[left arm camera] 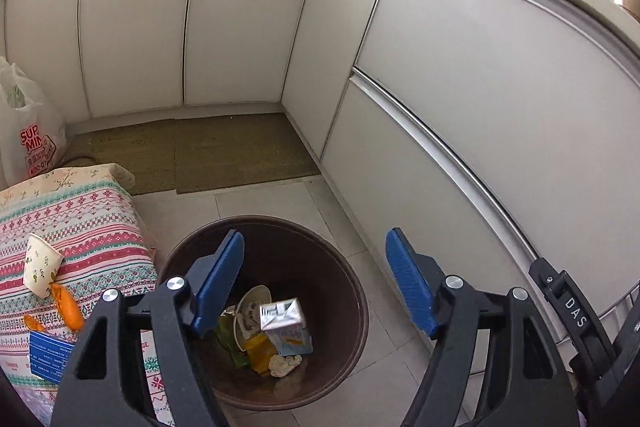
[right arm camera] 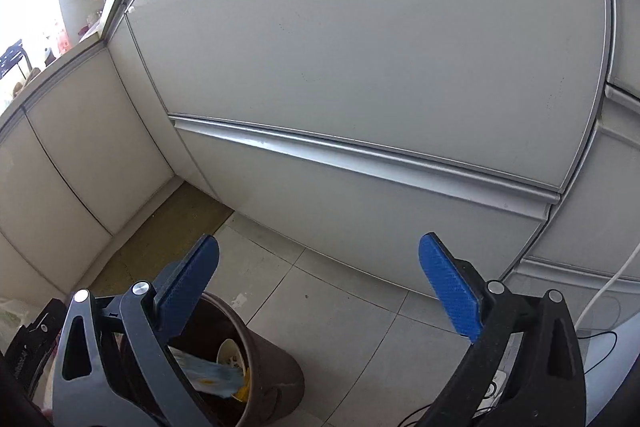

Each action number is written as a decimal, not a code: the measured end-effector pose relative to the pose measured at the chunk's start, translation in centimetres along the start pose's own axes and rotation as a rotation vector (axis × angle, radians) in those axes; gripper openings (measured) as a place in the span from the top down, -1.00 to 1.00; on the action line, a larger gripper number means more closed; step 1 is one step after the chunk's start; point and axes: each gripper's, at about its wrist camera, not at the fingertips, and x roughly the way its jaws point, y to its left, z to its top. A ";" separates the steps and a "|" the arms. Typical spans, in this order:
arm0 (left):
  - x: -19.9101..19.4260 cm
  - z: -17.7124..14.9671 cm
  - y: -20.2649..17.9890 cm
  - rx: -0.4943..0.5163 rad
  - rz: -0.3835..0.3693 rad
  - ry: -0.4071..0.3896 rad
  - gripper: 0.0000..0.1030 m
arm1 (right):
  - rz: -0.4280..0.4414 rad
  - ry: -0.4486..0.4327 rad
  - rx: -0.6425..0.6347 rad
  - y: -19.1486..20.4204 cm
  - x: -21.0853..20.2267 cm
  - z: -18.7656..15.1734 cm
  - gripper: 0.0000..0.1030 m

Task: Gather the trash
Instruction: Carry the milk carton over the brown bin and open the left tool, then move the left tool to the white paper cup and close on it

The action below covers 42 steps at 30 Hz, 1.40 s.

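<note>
A round brown trash bin (left arm camera: pixel 352 291) stands on the tiled floor. It holds a blue-and-silver drink carton (left arm camera: pixel 286 327), a paper cup (left arm camera: pixel 250 311), wrappers and a crumpled tissue (left arm camera: pixel 284 365). My left gripper (left arm camera: pixel 316 283) is open and empty right above the bin. On the patterned cloth surface (left arm camera: pixel 80 223) at left lie a paper cup (left arm camera: pixel 40 265), orange wrappers (left arm camera: pixel 66 305) and a blue packet (left arm camera: pixel 50 355). My right gripper (right arm camera: pixel 320 291) is open and empty over the floor, right of the bin (right arm camera: pixel 276 379), where the carton (right arm camera: pixel 212 375) looks blurred.
White cabinet fronts (left arm camera: pixel 460 87) wrap around the back and right. A green mat (left arm camera: pixel 224 151) lies in the corner. A white plastic bag (left arm camera: pixel 28 131) stands at far left. Cables and a power strip (right arm camera: pixel 496 391) lie on the floor at lower right.
</note>
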 end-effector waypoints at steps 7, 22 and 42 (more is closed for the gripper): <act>0.4 -1.1 0.2 0.016 0.013 0.026 -0.64 | 0.010 -0.006 0.003 0.1 -0.4 0.1 -0.86; 1.1 -4.5 4.9 -0.030 0.135 0.135 -0.77 | 0.084 0.027 -0.042 1.9 -1.4 -0.9 -0.86; 1.3 -2.9 24.9 -0.250 0.439 0.279 -0.77 | 0.276 0.119 -0.397 13.2 -5.0 -6.9 -0.87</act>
